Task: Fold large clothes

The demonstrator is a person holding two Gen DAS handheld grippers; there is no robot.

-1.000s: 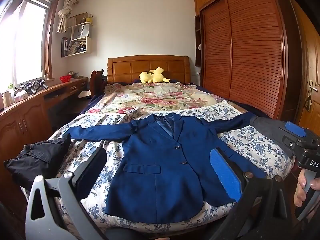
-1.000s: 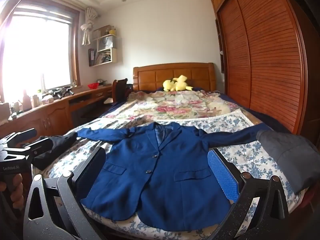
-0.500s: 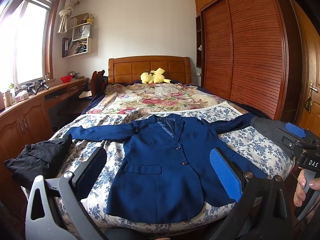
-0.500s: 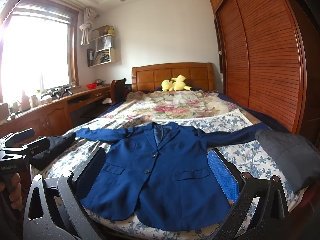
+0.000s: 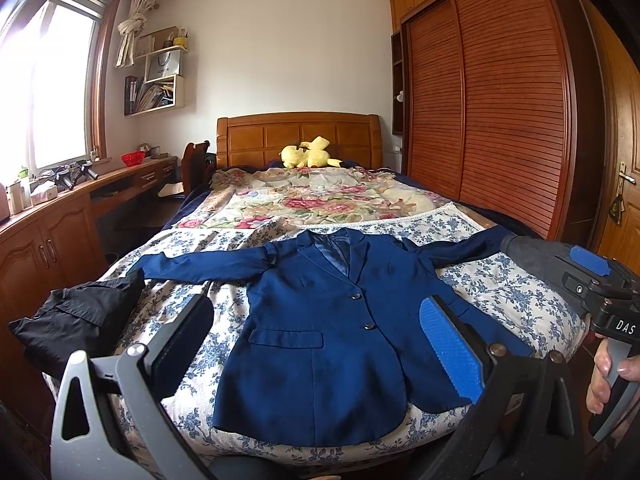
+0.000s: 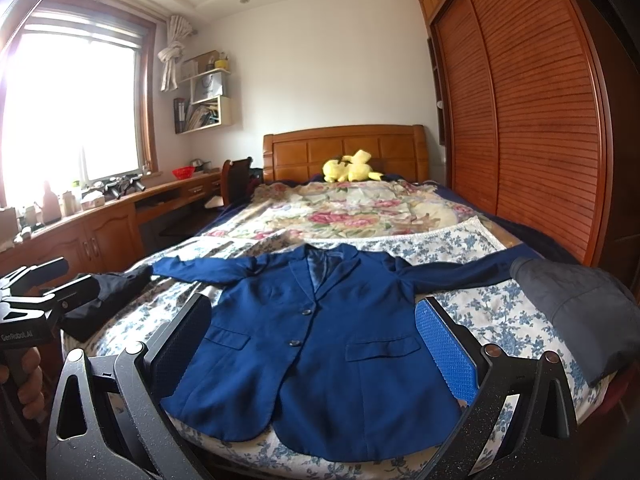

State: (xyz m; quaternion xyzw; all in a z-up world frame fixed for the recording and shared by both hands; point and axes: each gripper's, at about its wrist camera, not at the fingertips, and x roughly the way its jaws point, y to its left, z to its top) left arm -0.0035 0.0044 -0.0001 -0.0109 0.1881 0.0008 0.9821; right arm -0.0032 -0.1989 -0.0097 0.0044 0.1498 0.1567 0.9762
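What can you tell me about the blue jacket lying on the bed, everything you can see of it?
The blue jacket is a dark blue blazer of smooth woven cloth with notched lapels, two dark buttons, both fastened, and two flap pockets. It lies face up and flat on the blue floral bedspread, collar toward the headboard, hem at the foot edge, both sleeves spread sideways. One cuff reaches the black garment; the other runs under the grey garment. Neither gripper touches it.

Very little is different. In the left wrist view the blue jacket (image 5: 320, 328) sits a tiny bit lower in the picture than a second ago. In the right wrist view it sits a little higher, and the hand (image 6: 24, 384) at the left edge has slid lower, partly out of sight.
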